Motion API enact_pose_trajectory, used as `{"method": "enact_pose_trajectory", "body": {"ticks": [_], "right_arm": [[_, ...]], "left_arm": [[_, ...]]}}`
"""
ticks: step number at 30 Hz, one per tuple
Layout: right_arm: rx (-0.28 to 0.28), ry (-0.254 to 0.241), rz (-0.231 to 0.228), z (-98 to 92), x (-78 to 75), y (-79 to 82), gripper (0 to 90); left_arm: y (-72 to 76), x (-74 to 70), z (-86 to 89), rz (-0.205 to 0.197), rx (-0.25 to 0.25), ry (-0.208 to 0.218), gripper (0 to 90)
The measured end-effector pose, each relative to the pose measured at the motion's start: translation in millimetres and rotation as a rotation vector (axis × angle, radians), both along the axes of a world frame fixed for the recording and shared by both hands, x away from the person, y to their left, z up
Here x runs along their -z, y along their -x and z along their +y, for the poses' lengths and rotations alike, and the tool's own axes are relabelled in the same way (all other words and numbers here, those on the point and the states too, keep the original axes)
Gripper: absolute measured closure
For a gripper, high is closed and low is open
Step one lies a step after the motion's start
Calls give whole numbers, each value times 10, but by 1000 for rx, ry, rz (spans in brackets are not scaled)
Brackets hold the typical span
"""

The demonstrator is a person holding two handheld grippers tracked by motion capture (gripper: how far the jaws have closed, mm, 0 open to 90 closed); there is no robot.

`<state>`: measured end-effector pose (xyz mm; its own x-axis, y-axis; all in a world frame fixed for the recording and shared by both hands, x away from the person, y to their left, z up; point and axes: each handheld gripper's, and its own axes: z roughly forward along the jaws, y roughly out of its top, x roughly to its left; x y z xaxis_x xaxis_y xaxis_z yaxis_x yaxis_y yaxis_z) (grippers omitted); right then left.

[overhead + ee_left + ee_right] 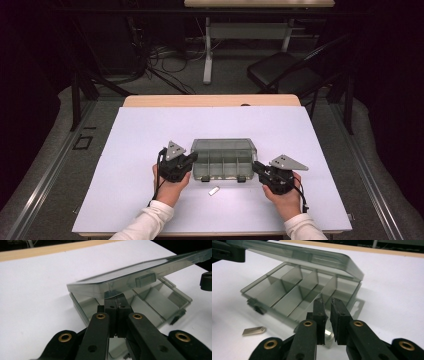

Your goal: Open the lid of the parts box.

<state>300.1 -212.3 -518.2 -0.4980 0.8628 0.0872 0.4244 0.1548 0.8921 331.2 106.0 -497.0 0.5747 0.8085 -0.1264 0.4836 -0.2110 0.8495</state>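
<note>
A small metal piece (pixel 214 191) lies on the white table (pixel 140 150) just in front of the compartment box (pixel 222 162). The left gripper (pixel 192 159), jaws pressed together, props the box's lid (pixel 130 277) from beneath at the left end. The right gripper (pixel 256 166), jaws slightly apart with nothing between them, sits at the right end.

A lab or test room, dim round its edges

A white sheet covers the wooden table (pixel 150 101); beyond its far edge lie loose cables (pixel 165 60) on grey carpet, a folding chair (pixel 285 72), and a second desk (pixel 250 30).

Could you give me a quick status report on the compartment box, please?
Left gripper shut, propping lid up. Right gripper slightly open beside box. Small metal piece lies in front.
</note>
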Motion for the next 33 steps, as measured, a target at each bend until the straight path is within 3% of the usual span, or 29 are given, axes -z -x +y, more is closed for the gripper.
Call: {"method": "enact_pose_trajectory", "body": {"ticks": [10,14,17,23,28,33], "right_arm": [[35,33,-39,-45,-307,-332,760],[54,48,-53,-42,-353,-487,736],[75,55,-39,-32,-301,-632,732],[82,57,-36,-30,-182,-763,714],[75,32,-29,-26,-82,-894,715],[57,45,-17,-12,30,-988,713]], "left_arm": [[-264,-228,-35,-20,-20,-5,900],[-349,-284,-56,-25,-29,-19,900],[-414,-317,-64,-25,-36,-23,900],[-522,-363,-55,-17,-41,-28,900],[-579,-360,-42,-6,-51,-18,900],[-606,-356,-47,-5,-52,-26,900]]}}
